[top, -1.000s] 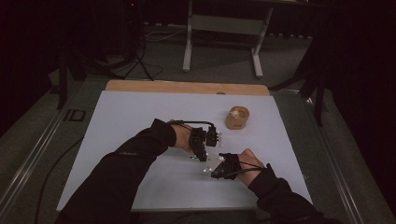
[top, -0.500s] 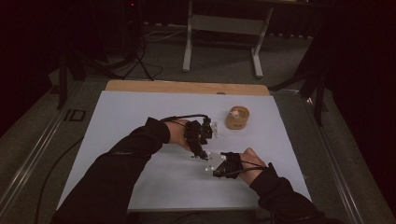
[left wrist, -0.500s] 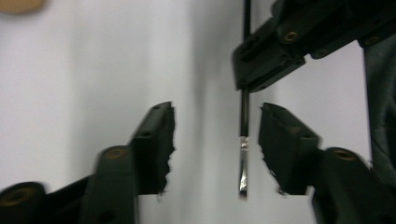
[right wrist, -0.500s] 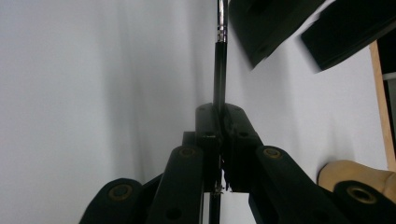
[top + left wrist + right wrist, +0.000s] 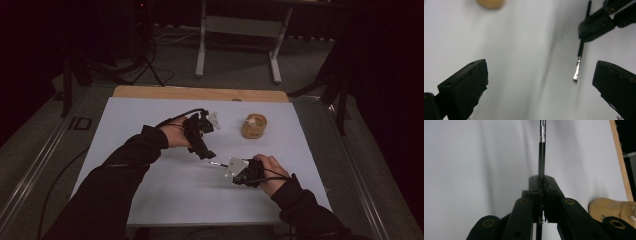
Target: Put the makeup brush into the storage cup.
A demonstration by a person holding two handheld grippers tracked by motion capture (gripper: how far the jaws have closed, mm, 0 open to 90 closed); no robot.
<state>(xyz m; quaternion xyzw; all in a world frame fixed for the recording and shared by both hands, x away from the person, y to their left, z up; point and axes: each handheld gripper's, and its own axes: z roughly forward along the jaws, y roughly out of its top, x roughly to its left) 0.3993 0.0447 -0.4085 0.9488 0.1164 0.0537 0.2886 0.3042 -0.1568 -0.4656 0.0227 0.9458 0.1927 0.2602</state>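
A thin black tool point(image 5: 579, 60) with a flat silver tip lies level above the white table sheet point(image 5: 150, 120). My right gripper point(image 5: 541, 182) is shut on its black shaft point(image 5: 542, 145), and in the high view this gripper point(image 5: 227, 169) is at the centre right, pointing left. My left gripper point(image 5: 205, 150) hovers just left of the tool's tip. Its jaws have just been opening and now stand wide apart point(image 5: 541, 82) with nothing between them. The tool's silver tip hangs free near the left gripper's right-hand finger point(image 5: 614, 85).
A small tan object point(image 5: 254, 126) with something white on top sits on the sheet beyond the right hand, and also shows in the right gripper view point(image 5: 609, 210). The table's wooden far edge point(image 5: 200, 92) borders the sheet. A metal stand point(image 5: 235, 25) is on the floor behind.
My left gripper has opened its jaws and drawn up and back from the tool's tip. The right gripper and the tool have stayed put.
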